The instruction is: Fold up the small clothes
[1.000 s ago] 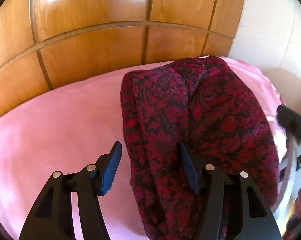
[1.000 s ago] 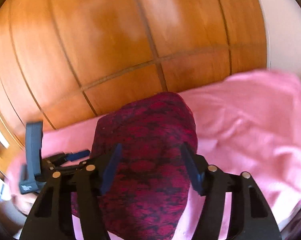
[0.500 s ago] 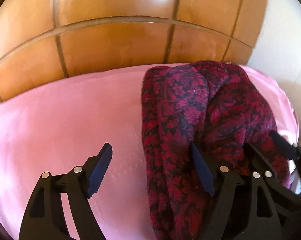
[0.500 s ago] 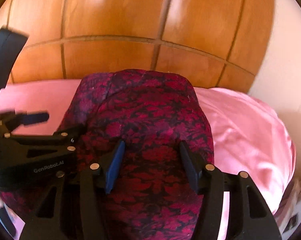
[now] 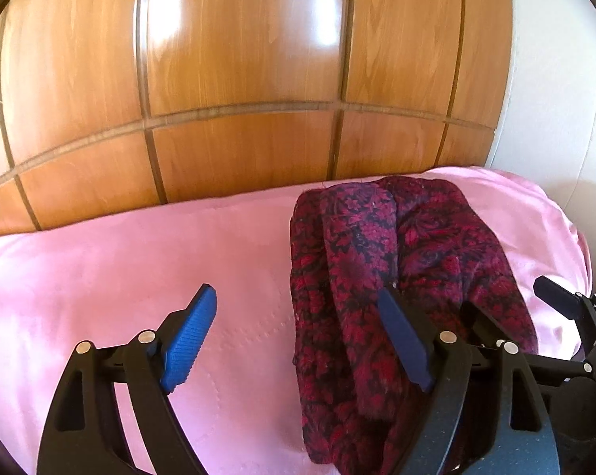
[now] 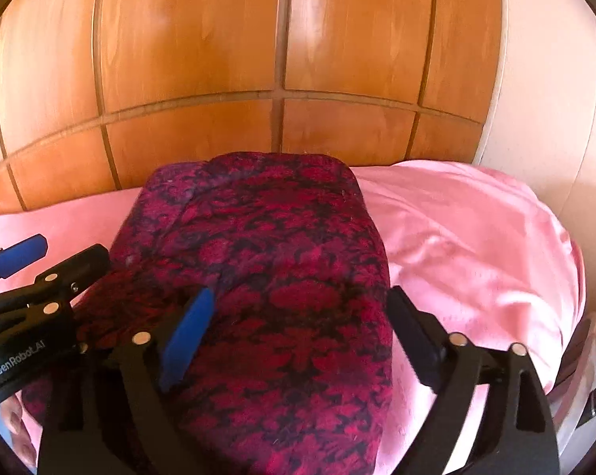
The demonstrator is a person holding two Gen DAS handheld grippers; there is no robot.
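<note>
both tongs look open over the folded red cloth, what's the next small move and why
Probably lift both tongs clear. The red patterned cloth already lies folded on the pink sheet. The left tongs and right tongs are opening, their pads not pressing it, so backing off should leave the fold undisturbed.

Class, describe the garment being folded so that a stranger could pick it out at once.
Find the wooden panelled wall, then the pink sheet below it. On that sheet lies a bunched dark red cloth, the only patterned thing there, with black floral print.
</note>
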